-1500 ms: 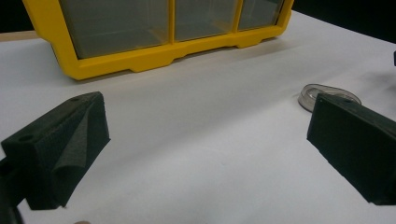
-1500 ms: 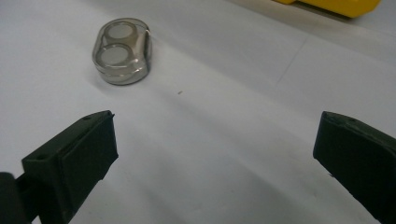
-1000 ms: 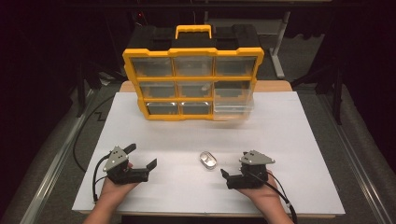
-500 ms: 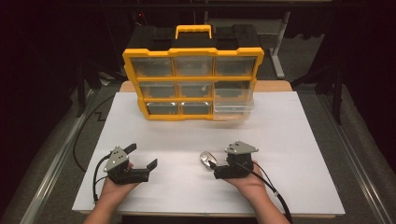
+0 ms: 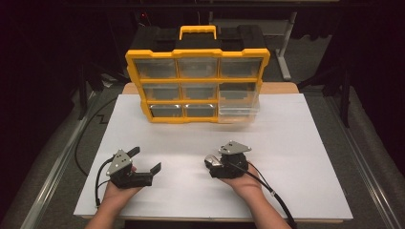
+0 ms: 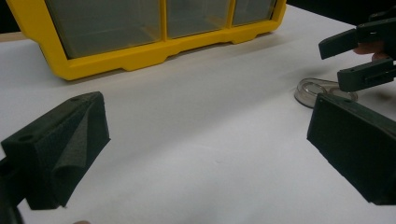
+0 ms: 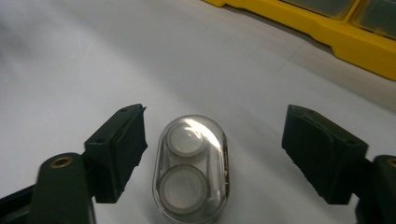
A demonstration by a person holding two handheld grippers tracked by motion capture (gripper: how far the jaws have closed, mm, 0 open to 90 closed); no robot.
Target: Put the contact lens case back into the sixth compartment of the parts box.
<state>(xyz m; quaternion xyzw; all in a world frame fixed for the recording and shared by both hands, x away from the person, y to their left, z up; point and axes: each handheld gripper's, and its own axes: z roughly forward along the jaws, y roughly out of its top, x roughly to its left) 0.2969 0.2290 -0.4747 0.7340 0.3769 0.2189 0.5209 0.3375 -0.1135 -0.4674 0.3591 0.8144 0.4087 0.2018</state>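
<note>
- White sheeting covers the table [image 5: 296,157], and dark room falls away on every side beyond its edges.
- Nearest the person, both hands rest on the sheet: the left gripper [image 5: 145,164] sits apart at the left with its jaws spread wide and nothing between them.
- Just right of the table's middle, the right gripper [image 5: 210,164] has reached the clear case [image 7: 190,169], a small oval plastic container with two round wells inside, lying flat on the sheet.
- Its jaws have just been closing and now straddle the case, one on each long side, with a visible gap on both; the pads do not yet press on it, so the claw counts as released.
- The case looks light, rigid and smooth, so I judge it likely to skid on the sheet or squirt out of a skewed pinch. Its hinge or lid seam may pop under a hard squeeze.
- The best hold seems to be across the short width, on the two long flat sides near the middle, with both pads meeting it squarely and low.
- The left gripper view shows the same case [image 6: 322,91] lying under the right gripper's jaws.
- Farther back, a yellow organiser box [image 5: 198,51] with clear-fronted compartments and a black handle stands upright at the far end of the sheet, well apart from the case.
- Behind it, metal frame legs and a grey floor fade into the dark.
</note>
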